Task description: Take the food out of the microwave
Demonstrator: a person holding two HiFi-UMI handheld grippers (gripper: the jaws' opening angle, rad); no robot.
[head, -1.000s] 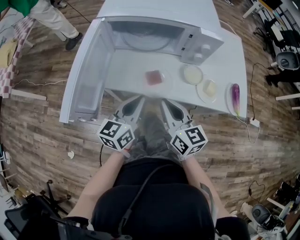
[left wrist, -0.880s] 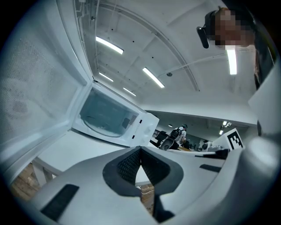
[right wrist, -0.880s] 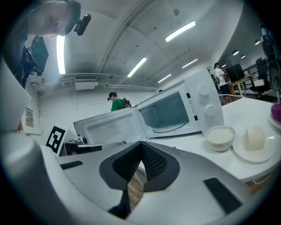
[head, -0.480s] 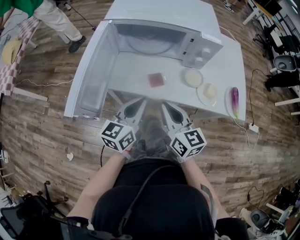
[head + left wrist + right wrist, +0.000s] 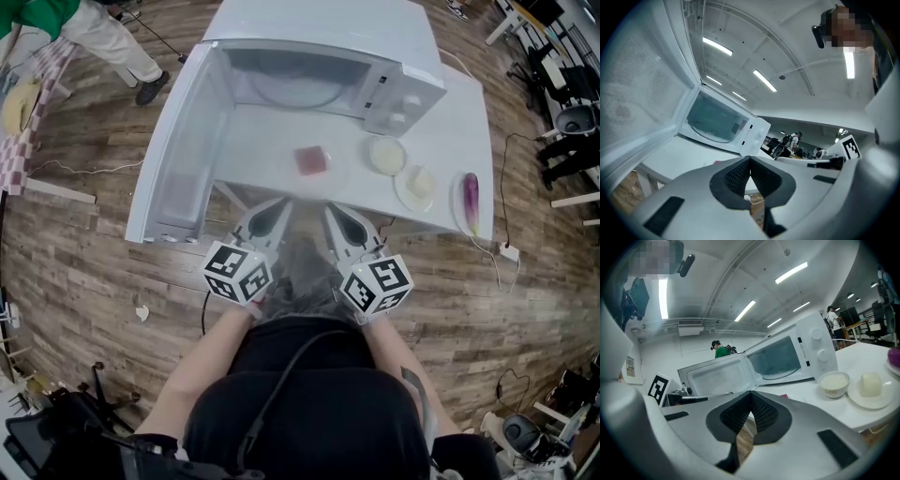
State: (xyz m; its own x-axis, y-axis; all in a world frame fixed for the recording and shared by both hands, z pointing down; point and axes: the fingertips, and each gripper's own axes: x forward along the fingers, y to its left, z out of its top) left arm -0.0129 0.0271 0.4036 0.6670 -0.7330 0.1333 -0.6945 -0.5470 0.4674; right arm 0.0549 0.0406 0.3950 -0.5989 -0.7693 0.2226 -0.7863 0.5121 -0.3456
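The white microwave point(image 5: 309, 80) stands at the back of the white table point(image 5: 253, 141) with its door point(image 5: 183, 155) swung wide open to the left. Only the glass turntable shows in its cavity. A piece of pinkish meat on a clear plate point(image 5: 311, 159) lies on the table in front of the oven. My left gripper point(image 5: 281, 204) and right gripper point(image 5: 334, 208) hover side by side at the table's front edge, both shut and holding nothing. The left gripper point(image 5: 750, 159) points toward the open microwave point(image 5: 722, 126). So does the right gripper point(image 5: 751, 393), with the oven point(image 5: 787, 357) ahead of it.
To the right of the meat stand a white bowl point(image 5: 385, 155), a plate with a pale block of food point(image 5: 415, 183) and a purple eggplant point(image 5: 470, 197) on a dish at the table's right edge. The open door overhangs the table's left side. A person walks at the far left.
Both grippers have stayed where they were, still shut. Only the head view has shifted slightly, and the person at the top left has moved.
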